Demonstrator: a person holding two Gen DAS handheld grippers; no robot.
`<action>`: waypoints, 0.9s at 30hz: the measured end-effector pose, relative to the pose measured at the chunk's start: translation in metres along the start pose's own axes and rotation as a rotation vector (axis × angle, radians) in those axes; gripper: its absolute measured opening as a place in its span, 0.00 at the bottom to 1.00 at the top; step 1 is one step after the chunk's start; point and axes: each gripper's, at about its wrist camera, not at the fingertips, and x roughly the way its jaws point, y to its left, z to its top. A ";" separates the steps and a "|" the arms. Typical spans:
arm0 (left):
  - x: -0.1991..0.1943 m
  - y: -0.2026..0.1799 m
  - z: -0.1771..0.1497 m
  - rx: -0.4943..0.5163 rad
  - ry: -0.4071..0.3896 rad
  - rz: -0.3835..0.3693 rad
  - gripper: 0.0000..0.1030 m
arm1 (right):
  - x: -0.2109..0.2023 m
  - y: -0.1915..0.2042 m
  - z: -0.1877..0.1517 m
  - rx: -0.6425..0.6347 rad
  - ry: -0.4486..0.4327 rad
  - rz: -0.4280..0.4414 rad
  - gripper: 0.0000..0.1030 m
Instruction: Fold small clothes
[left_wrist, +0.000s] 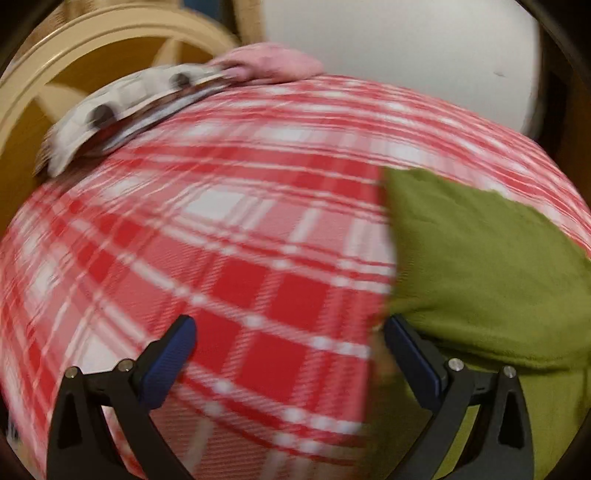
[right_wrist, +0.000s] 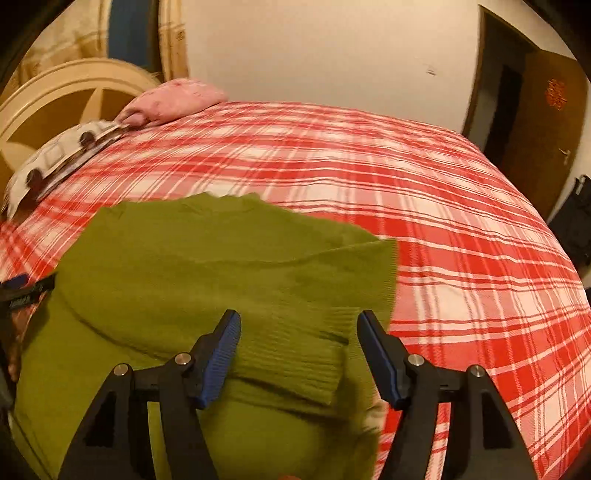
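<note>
A green knit sweater (right_wrist: 207, 273) lies flat on the red-and-white plaid bedcover (right_wrist: 461, 258). One sleeve is folded across its body, the ribbed cuff (right_wrist: 295, 354) pointing towards the camera. My right gripper (right_wrist: 299, 317) hovers open just over that cuff; the blue pads stand either side of it and do not press on it. In the left wrist view the sweater (left_wrist: 480, 266) fills the right side. My left gripper (left_wrist: 290, 325) is open over bare plaid bedcover (left_wrist: 221, 258), its right finger at the sweater's left edge. That view is blurred.
At the head of the bed lie a pink pillow (right_wrist: 173, 99) and a white cushion with a car print (right_wrist: 62, 155), against a cream wooden headboard (right_wrist: 55, 96). Behind is a pale wall (right_wrist: 332, 48); a brown door (right_wrist: 543, 110) stands at the far right.
</note>
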 end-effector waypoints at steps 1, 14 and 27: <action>0.002 0.007 0.000 -0.038 0.012 0.011 1.00 | 0.004 0.002 -0.003 -0.002 0.015 0.009 0.64; -0.003 0.007 0.002 -0.047 0.004 -0.073 1.00 | 0.008 0.013 -0.013 -0.105 -0.002 -0.110 0.64; 0.004 -0.037 0.012 0.181 0.000 -0.014 1.00 | 0.034 0.010 -0.014 -0.058 0.057 -0.119 0.64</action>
